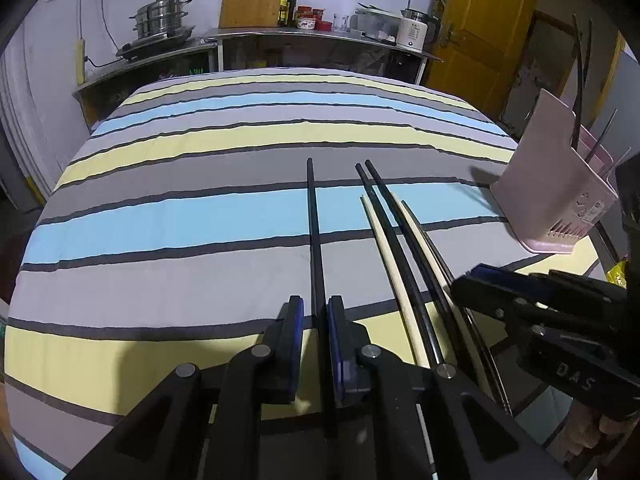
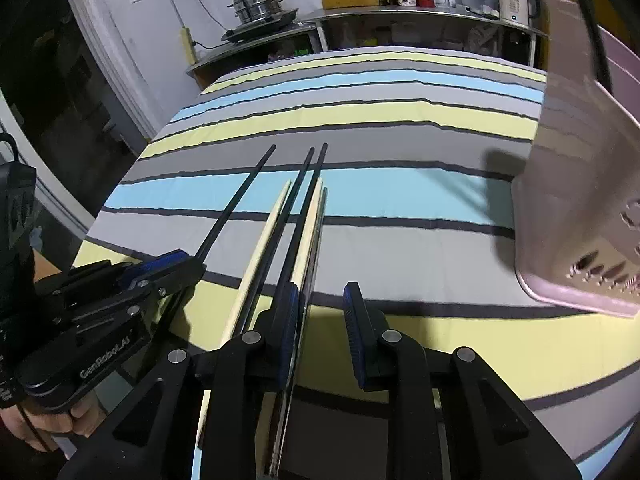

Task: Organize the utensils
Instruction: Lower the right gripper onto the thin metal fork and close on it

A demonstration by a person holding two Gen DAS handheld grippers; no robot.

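Several chopsticks lie on a striped cloth (image 1: pixel 200 220). In the left wrist view, a single black chopstick (image 1: pixel 314 232) runs between my left gripper's (image 1: pixel 316 312) blue pads, which stand slightly apart around it. To its right lie two black chopsticks (image 1: pixel 396 248), two pale wooden ones (image 1: pixel 384 252) and a thin metal one. My right gripper (image 2: pixel 320 300) is open beside the metal chopstick (image 2: pixel 316 248), with its left pad against it. A pink utensil holder (image 1: pixel 556 196) stands at the right and holds a few chopsticks; it also shows in the right wrist view (image 2: pixel 580 184).
A steel counter (image 1: pixel 304 36) behind the table carries a steamer pot (image 1: pixel 162 18), a cutting board, bottles and a kettle (image 1: pixel 414 30). A wooden door (image 1: pixel 480 24) is at the back right. The table's front edge is close under both grippers.
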